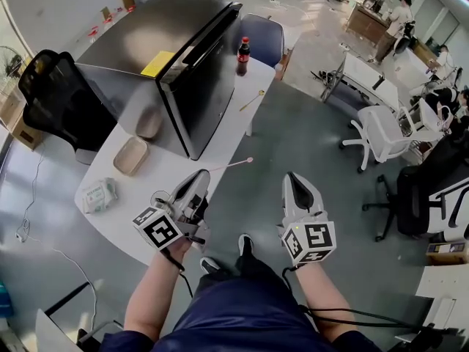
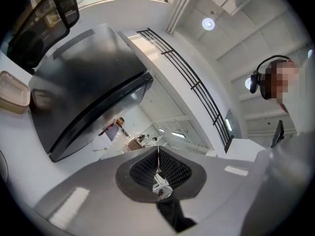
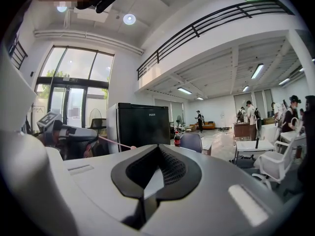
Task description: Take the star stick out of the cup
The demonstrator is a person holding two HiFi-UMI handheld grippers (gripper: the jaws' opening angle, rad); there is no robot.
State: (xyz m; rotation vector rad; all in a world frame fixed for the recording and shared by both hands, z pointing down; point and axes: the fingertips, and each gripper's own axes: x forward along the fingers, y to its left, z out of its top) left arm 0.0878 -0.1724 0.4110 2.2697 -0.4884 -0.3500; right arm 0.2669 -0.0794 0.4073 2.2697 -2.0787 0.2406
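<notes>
My left gripper [image 1: 200, 177] hovers over the white table's near edge, shut on a thin pink stick [image 1: 233, 164] whose small pale tip points right, out past the table's edge. In the left gripper view the stick [image 2: 158, 157] runs as a fine line between the closed pads. A clear cup [image 1: 160, 199] stands on the table just left of this gripper, partly hidden by it. My right gripper [image 1: 294, 177] is held over the floor to the right, shut with nothing in it. From the right gripper view [image 3: 158, 147] the stick [image 3: 115, 142] shows at the left.
A black mini-fridge [image 1: 168, 64] fills the middle of the white table [image 1: 220, 134]. A beige food box [image 1: 130, 155] and a wipes packet [image 1: 97, 194] lie left of the cup. A cola bottle [image 1: 242, 56] and a wooden stick [image 1: 253, 100] are farther along. Office chairs [image 1: 381, 134] stand around.
</notes>
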